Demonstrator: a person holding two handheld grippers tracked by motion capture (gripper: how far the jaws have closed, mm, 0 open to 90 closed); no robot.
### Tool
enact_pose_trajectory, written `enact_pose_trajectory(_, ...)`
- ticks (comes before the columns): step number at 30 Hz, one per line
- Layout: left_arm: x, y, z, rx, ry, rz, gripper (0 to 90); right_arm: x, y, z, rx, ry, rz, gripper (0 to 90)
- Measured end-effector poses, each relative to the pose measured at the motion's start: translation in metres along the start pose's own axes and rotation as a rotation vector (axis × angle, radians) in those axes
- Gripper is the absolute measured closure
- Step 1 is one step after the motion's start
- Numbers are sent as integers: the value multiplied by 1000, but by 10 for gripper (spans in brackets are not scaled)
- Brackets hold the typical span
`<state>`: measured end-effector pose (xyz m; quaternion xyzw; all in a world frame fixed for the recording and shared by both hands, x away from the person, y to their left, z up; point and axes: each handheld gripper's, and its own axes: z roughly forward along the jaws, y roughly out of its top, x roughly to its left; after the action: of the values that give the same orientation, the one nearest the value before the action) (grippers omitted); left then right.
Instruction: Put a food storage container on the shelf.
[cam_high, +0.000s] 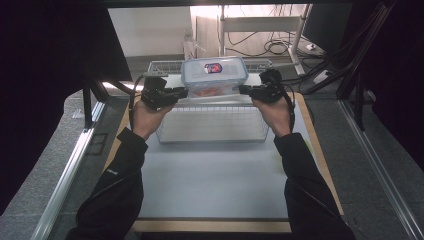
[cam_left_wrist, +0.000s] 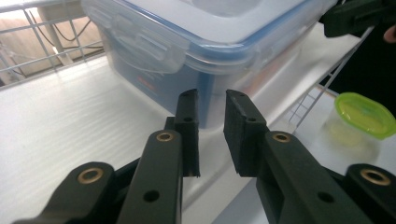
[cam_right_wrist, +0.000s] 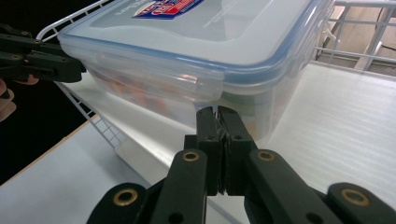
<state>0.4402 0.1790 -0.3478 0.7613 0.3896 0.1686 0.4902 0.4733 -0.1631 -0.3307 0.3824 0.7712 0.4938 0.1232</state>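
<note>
The contents of the clip-lid food container (cam_high: 214, 76) are staying hard to read: something orange-red is glowing through its cloudy wall, but no shape is coming through. In the left gripper view the container's lid and far end are running off the top of the picture, and in the right gripper view its lid label (cam_right_wrist: 166, 7) is being cut off by the top edge. In the high view the fingertips of both tools are merging with the dark gripper bodies, so contact with the container is not showing clearly there.

The container is sitting on the white shelf (cam_high: 212, 120) of a wire rack (cam_high: 160, 65), directly between the two tools. It is lying just ahead of the left gripper (cam_left_wrist: 212, 128), whose jaws are standing a small gap apart with nothing between them, pointing at the container's lower corner without visibly touching it. It is likewise lying just ahead of and above the right gripper (cam_right_wrist: 218, 135), whose jaws are pressing flat against each other, clenched on nothing, their tips sitting right at the container's side wall below a lid clip; whether they are touching it is unclear.

A small green-lidded tub (cam_left_wrist: 365, 114) is resting to the right of the left gripper's jaws, beyond the rack's edge, blurred.
</note>
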Motion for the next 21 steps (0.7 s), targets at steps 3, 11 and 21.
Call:
enact_pose_trajectory(3, 3, 1, 3, -7, 22, -14, 756, -1, 0, 2, -2, 20, 4, 894)
enact_pose_trajectory(11, -1, -1, 2, -24, 15, -14, 727, 6, -1, 5, -2, 22, -15, 825)
enact_pose_trajectory(21, -17, -23, -9, -41, -31, 40, 462, 13, -10, -7, -26, 27, -50, 543)
